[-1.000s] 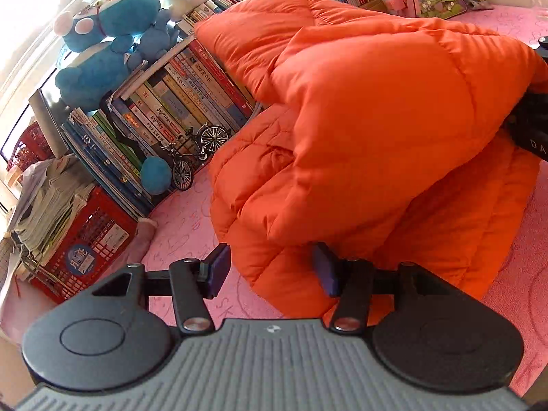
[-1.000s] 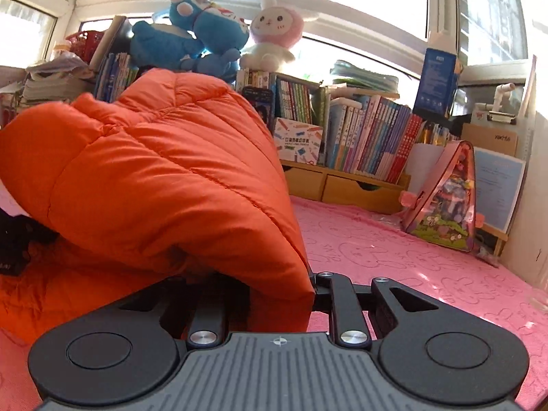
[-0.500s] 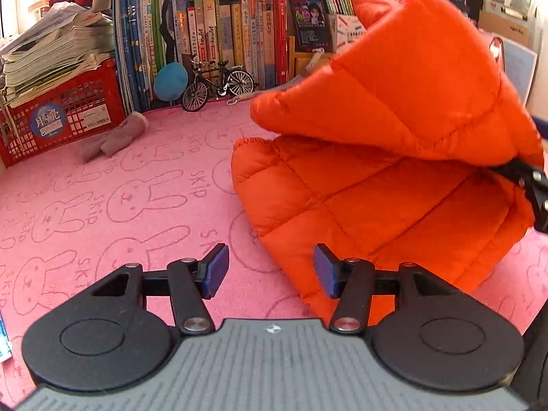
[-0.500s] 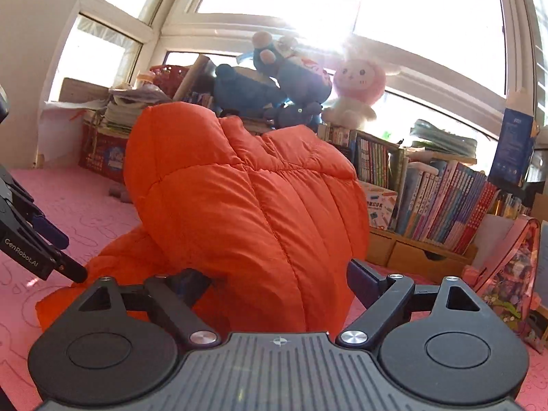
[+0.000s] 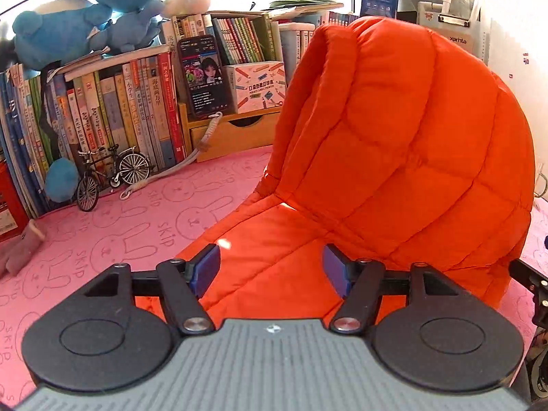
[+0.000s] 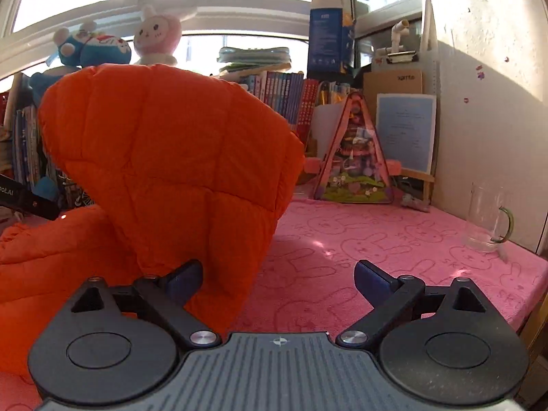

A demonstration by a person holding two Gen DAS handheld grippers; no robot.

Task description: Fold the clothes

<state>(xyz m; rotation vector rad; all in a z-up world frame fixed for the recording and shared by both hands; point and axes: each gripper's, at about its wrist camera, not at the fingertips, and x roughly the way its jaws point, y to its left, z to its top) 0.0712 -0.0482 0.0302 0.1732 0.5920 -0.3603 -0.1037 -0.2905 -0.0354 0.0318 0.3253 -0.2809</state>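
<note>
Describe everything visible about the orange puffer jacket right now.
The orange puffer jacket is quilted in padded panels of smooth, slightly shiny fabric. Its lower part lies flat on the pink bunny-print mat; the upper part stands up in a rounded, curled-over hump, only half folded. Neither gripper holds it: the left gripper hovers over the flat part with jaws opening, and the right gripper is open beside the hump's edge.
</note>
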